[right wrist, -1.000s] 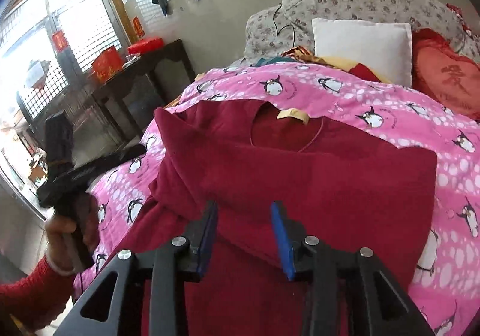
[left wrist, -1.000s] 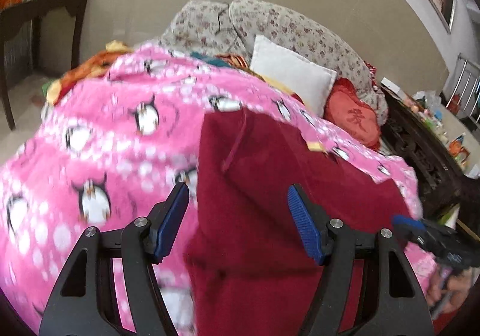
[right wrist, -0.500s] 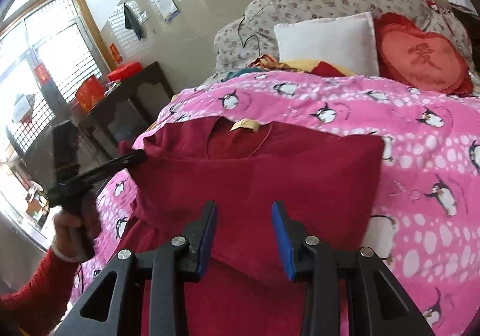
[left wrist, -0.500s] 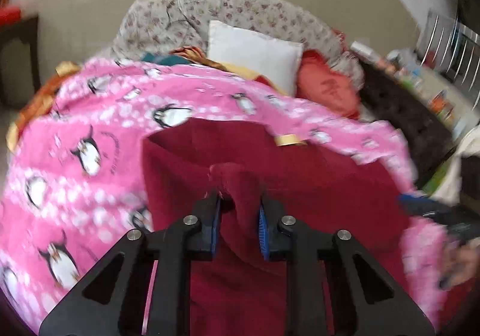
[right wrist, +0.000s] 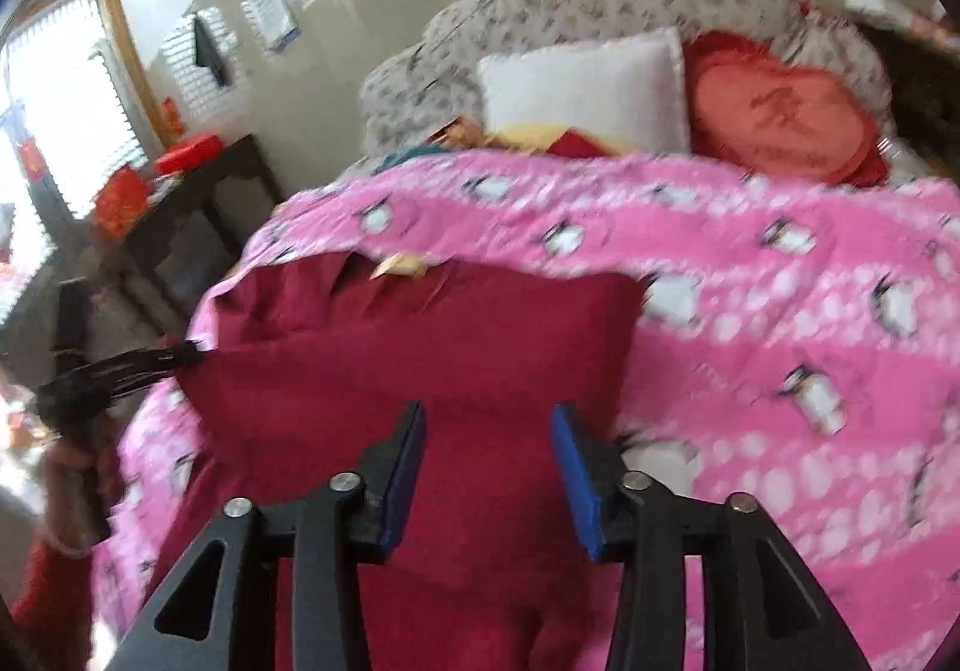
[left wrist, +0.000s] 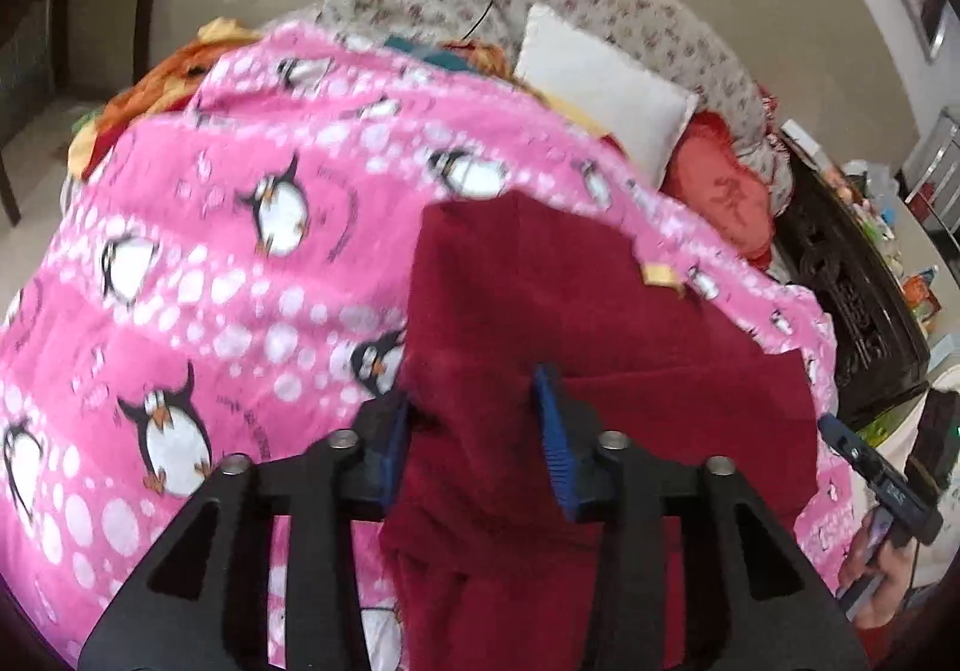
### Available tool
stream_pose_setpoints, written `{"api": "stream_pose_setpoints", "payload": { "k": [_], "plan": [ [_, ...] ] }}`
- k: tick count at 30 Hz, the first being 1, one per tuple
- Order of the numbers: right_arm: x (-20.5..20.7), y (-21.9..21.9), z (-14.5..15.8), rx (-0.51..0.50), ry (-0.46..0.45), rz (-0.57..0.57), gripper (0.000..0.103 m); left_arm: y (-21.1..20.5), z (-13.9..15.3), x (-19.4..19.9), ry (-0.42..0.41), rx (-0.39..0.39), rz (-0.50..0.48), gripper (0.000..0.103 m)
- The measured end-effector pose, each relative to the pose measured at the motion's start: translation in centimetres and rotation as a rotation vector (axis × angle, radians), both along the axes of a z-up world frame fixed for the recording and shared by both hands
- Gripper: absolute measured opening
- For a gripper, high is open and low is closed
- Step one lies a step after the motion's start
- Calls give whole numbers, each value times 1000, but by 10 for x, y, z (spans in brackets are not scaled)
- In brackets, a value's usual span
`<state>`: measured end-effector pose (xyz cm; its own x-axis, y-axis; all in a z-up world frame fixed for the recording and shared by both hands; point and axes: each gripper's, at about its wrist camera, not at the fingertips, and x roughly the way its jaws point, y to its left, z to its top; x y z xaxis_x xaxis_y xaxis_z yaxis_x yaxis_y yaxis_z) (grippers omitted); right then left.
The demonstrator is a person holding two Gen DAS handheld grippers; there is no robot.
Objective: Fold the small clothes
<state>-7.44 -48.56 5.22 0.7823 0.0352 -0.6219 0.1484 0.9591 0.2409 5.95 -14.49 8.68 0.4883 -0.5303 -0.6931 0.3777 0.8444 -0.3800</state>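
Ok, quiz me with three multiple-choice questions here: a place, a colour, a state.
1. Where is the white pillow? A on the floor B beside the red cushion C on a chair
2. The garment is? A dark red B green C white
3. The right gripper is? A shut on cloth B open C out of view
Answers: 1 B, side by side at the bed head; 2 A, dark red against the pink blanket; 3 B, its fingers stand apart above the garment.
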Motion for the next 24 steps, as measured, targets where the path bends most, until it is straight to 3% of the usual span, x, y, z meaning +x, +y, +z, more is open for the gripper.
{"api": "stream_pose_setpoints", "payload": {
  "k": [3,5,8,10,12,13,14,17,20,24],
  "plan": [
    [21,-9,-6,-56,76,-88,47,-10,10,1,-35,6,-25,44],
    [38,-19,-22,5,116,-86,44,-16,11,5,-32,3,-29,44],
    [42,-30,-24,32,53,-71,25,-15,14,11,-34,1,-18,44],
    [33,-46,-17,8,-19,-139,13,-8,20,6,-83,10,-10,44],
    [30,-64,-19,-55,-14,-272,10,-3,22,3,-117,30,7,47],
    [32,-74,-26,-44,18,-280,10,-1,21,3,-124,39,7,47],
    [31,-84,-38,79,46,-232,10,0,19,3,-121,43,5,47],
    [18,-80,-35,139,2,-217,11,5,12,4,-101,41,9,47],
    [7,-53,-17,121,-51,-146,11,12,10,-1,-83,10,17,47],
    [3,-10,2,-11,-51,-56,11,20,14,-19,-117,10,-6,49]
  ]
}}
